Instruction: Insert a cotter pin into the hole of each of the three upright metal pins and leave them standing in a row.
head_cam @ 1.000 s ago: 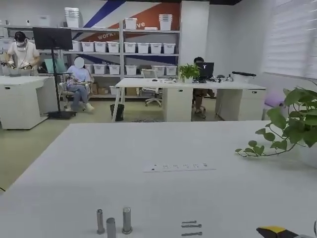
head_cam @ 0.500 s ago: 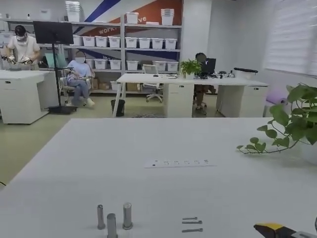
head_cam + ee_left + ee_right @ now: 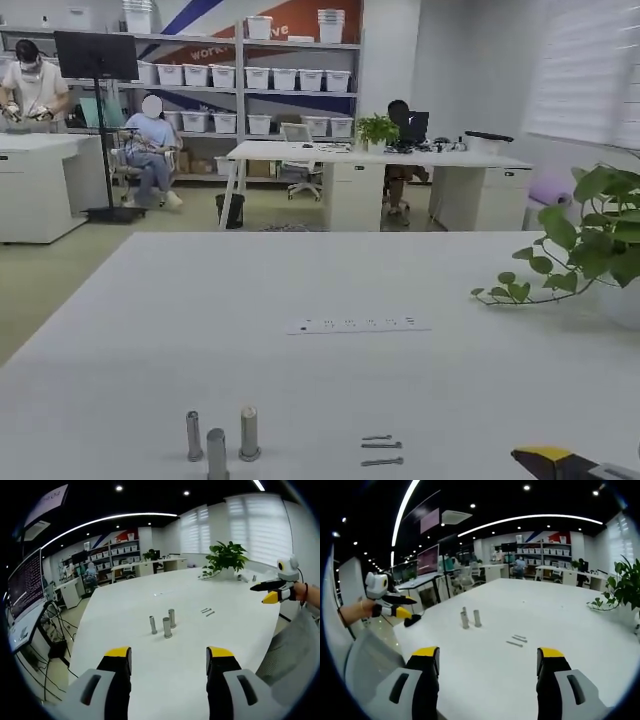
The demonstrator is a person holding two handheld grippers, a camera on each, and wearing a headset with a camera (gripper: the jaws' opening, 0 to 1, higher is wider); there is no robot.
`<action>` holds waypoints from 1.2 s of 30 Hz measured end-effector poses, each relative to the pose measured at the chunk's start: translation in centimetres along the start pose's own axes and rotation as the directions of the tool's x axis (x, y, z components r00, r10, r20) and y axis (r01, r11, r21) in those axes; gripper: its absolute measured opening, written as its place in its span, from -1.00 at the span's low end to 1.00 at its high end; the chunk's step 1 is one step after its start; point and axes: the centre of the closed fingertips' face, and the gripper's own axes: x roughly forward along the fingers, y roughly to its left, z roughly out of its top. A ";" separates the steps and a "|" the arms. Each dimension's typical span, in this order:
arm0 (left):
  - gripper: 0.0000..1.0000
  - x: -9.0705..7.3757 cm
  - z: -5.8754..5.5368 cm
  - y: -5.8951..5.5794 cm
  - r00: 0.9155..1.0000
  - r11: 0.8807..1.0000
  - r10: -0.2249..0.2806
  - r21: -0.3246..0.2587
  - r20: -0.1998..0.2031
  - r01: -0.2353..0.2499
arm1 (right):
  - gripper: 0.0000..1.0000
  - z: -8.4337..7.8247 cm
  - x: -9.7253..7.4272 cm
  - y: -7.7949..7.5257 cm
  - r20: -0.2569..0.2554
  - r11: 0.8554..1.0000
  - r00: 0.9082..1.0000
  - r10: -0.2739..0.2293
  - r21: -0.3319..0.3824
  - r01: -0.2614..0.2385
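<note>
Three grey upright metal pins [image 3: 217, 452] sit bunched near the front edge of the white desk [image 3: 330, 280]. Three thin metal cotter pins [image 3: 382, 445] lie flat just right of them. The yellow-tipped left gripper [image 3: 169, 652] and right gripper [image 3: 488, 652] both have jaws spread wide, gripping nothing.

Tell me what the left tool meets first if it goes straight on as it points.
Probably the nearest metal pin, standing ahead in line with the left tool; depth is unclear, so it could touch the table first.
</note>
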 end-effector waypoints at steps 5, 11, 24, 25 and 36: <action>0.15 0.1 0.0 0.2 1.000 1.000 0.004 -0.008 0.003 -0.004 | 0.57 0.0 0.1 -0.3 -0.002 1.000 1.000 -0.004 0.001 0.004; 0.11 0.2 -0.2 0.4 1.000 1.000 0.002 0.000 -0.004 -0.002 | 0.54 -0.1 0.4 -0.3 -0.008 1.000 1.000 -0.001 0.009 0.001; 0.09 0.5 -0.3 0.4 1.000 1.000 -0.010 -0.010 -0.005 0.010 | 0.51 0.0 0.7 -0.6 -0.006 1.000 1.000 -0.001 0.025 0.001; 0.09 0.5 -0.3 0.4 1.000 1.000 -0.012 -0.011 -0.006 0.012 | 0.51 0.0 0.7 -0.5 -0.006 1.000 1.000 0.000 0.024 0.000; 0.02 2.4 -0.2 1.8 1.000 0.999 -0.026 -0.022 -0.012 0.026 | 0.51 0.1 0.9 -0.5 -0.015 1.000 1.000 0.013 0.024 -0.013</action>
